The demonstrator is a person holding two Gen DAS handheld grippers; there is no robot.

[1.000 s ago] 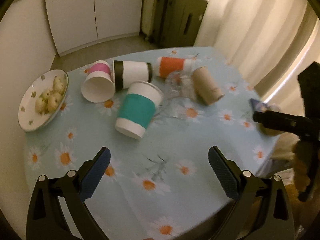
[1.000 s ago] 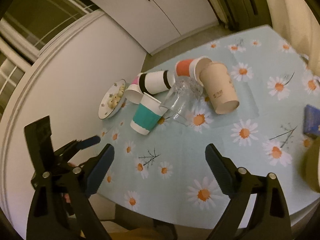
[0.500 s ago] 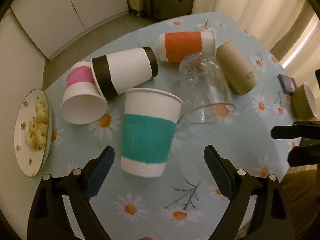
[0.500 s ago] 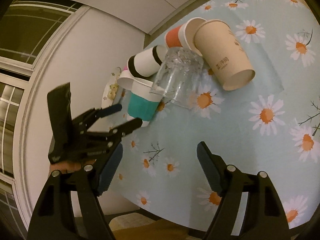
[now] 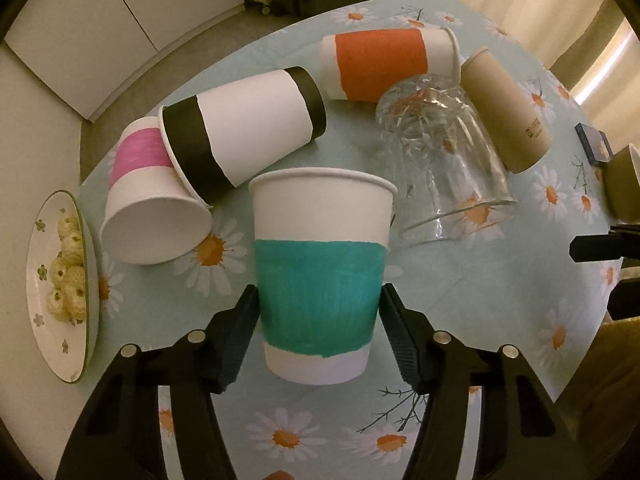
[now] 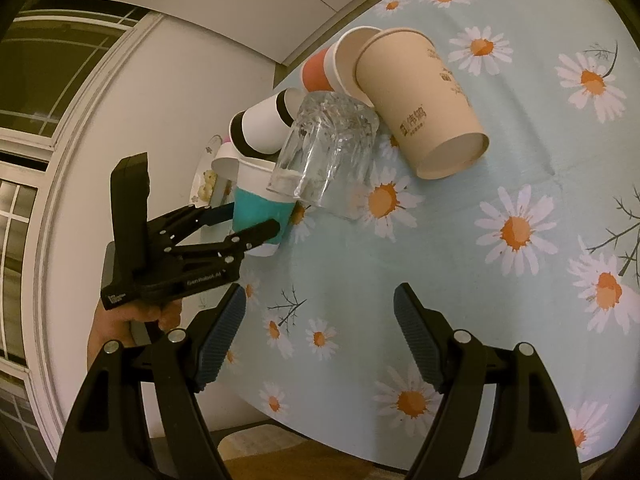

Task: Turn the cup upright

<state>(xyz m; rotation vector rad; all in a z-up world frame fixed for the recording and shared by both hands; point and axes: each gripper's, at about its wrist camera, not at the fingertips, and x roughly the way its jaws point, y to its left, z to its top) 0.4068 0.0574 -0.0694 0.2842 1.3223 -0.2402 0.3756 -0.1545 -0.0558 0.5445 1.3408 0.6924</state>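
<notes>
A white paper cup with a teal band (image 5: 320, 280) lies on its side on the daisy tablecloth, base toward me. My left gripper (image 5: 318, 332) has a finger on each side of its teal band, touching or nearly so. In the right wrist view the left gripper (image 6: 240, 220) straddles the teal cup (image 6: 260, 216). My right gripper (image 6: 320, 340) is open and empty above the table's near part. A clear glass (image 5: 444, 160) lies tipped just right of the teal cup.
A black-banded cup (image 5: 244, 136), a pink-banded cup (image 5: 148, 196), an orange-banded cup (image 5: 384, 64) and a brown paper cup (image 5: 504, 108) lie tipped behind. A plate of small fruit (image 5: 60, 288) sits left. A dark green bowl (image 5: 624, 184) and a blue box (image 5: 596, 144) are at right.
My left gripper has moved forward and closed in around the teal cup, which was well ahead of it before. My right gripper has moved closer to the table and stays open.
</notes>
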